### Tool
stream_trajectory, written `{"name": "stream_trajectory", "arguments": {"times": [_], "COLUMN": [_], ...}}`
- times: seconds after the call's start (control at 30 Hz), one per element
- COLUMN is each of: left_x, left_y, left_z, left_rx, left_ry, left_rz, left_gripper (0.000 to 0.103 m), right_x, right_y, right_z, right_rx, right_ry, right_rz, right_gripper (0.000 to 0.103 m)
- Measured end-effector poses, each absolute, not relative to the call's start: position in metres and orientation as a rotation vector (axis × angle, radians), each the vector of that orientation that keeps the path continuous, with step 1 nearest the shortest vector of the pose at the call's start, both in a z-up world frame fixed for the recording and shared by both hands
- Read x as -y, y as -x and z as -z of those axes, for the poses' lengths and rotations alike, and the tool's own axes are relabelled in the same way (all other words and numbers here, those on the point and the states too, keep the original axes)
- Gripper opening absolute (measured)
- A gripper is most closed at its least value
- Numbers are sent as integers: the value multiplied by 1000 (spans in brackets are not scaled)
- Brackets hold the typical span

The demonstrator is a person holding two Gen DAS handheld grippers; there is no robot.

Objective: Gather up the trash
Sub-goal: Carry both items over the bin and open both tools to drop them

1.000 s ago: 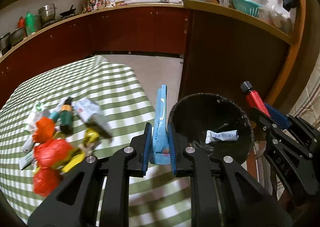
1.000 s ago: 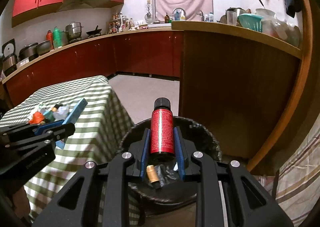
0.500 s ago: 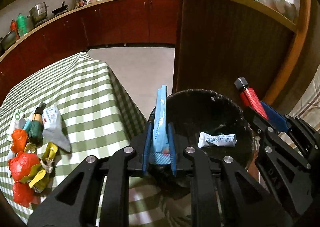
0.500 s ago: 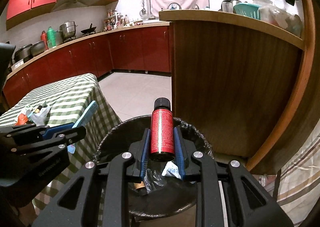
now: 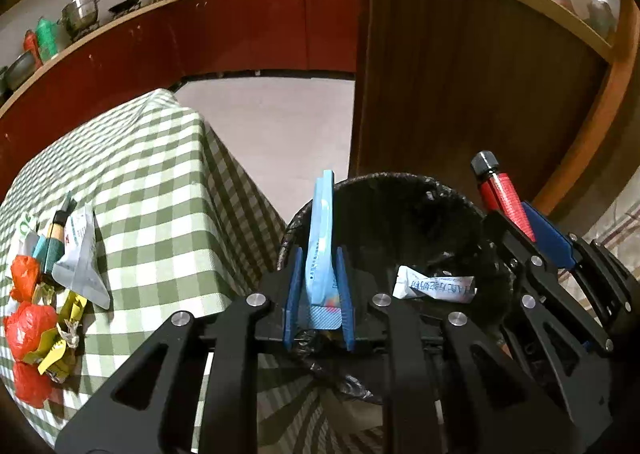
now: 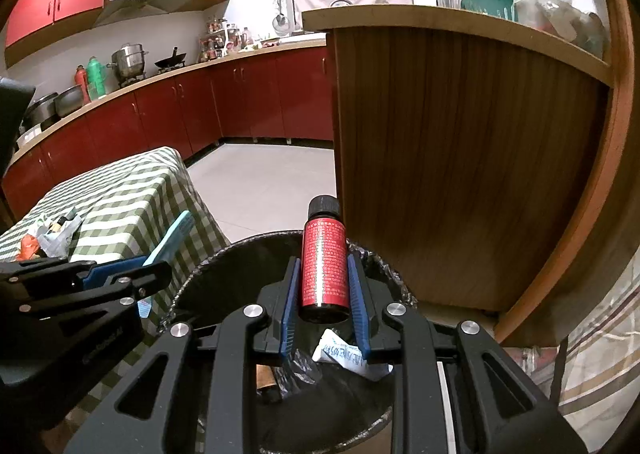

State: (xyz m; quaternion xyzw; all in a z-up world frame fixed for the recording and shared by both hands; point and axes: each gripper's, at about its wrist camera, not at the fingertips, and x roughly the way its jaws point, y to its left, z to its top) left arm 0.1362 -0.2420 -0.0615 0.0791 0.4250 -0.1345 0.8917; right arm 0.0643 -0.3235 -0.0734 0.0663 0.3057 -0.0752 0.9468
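Both grippers hang over the black-lined bin (image 5: 400, 222), each loaded. The left gripper (image 5: 319, 294) is clamped on a flat blue packet (image 5: 320, 238) standing on edge above the bin's near rim; the right gripper (image 6: 324, 294) is closed on a red bottle (image 6: 323, 266), cap pointing away, above the bin's mouth. That placement suggests both are poised to drop. A white wrapper (image 5: 434, 288) already lies inside. Further left, more trash (image 5: 48, 286) waits on the checked table (image 5: 160, 194). Red cabinets (image 6: 160, 110) line the far wall.
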Motion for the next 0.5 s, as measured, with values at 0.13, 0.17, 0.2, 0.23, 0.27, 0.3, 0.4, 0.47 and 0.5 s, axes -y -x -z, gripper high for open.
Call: {"name": "stream_trajectory", "arguments": {"times": [0.13, 0.17, 0.2, 0.23, 0.27, 0.3, 0.4, 0.47, 0.5], "left_x": [239, 238, 238, 236, 236, 236, 234, 232, 230], "left_y": [-142, -143, -143, -144, -144, -144, -144, -144, -143], "left_z": [64, 64, 65, 64, 63, 63, 62, 62, 61], "left_rx": [-902, -905, -907, -907, -905, -903, -904, -904, -902], "left_ry": [-142, -138, -132, -127, -121, -119, -111, -107, -106], "left_rz": [265, 263, 260, 258, 259, 258, 257, 251, 249], "left_gripper": [21, 31, 41, 43, 43, 44, 48, 51, 51], "right_x": [326, 326, 326, 326, 326, 326, 325, 324, 323], "right_y": [-67, -68, -68, -67, -67, -66, -63, -61, -60], "right_z": [76, 75, 75, 74, 73, 72, 70, 68, 67], "right_rx": [-630, -630, -630, -629, -629, -627, -624, -622, -621], "right_ry": [-141, -139, -141, -143, -142, -141, -142, -139, -137], "right_rz": [157, 159, 160, 162, 163, 167, 173, 177, 179], "right_gripper": [28, 30, 31, 31, 32, 33, 38, 41, 43]}}
